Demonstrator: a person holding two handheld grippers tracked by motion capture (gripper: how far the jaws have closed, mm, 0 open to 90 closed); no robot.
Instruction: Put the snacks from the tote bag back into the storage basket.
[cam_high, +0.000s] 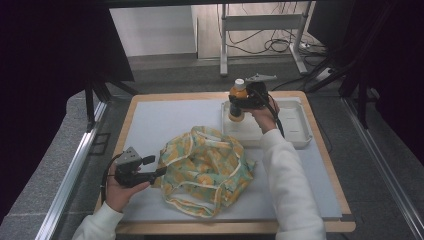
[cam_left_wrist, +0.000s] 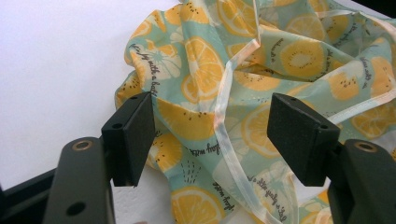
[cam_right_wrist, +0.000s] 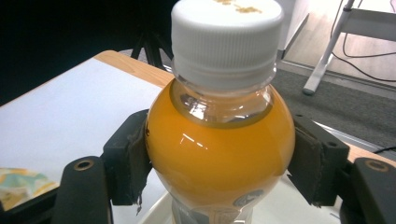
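So nearest the person, the left gripper (cam_high: 159, 166) is being held with its jaws apart, nothing pinched, right at the near-left edge of the lemon-print fabric bag (cam_high: 206, 170), which is being left crumpled on the white mat (cam_high: 150, 125). Just beyond the bag, the orange juice bottle (cam_high: 238, 100) is being clamped upright by the right gripper (cam_high: 242, 100), above the white tray (cam_high: 295, 122) at the bag's far right.

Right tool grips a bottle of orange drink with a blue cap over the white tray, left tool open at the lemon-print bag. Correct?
Not quite: the cap is white, as the right gripper view shows. The rest holds: right tool grips the bottle over the tray; left tool open at the bag.
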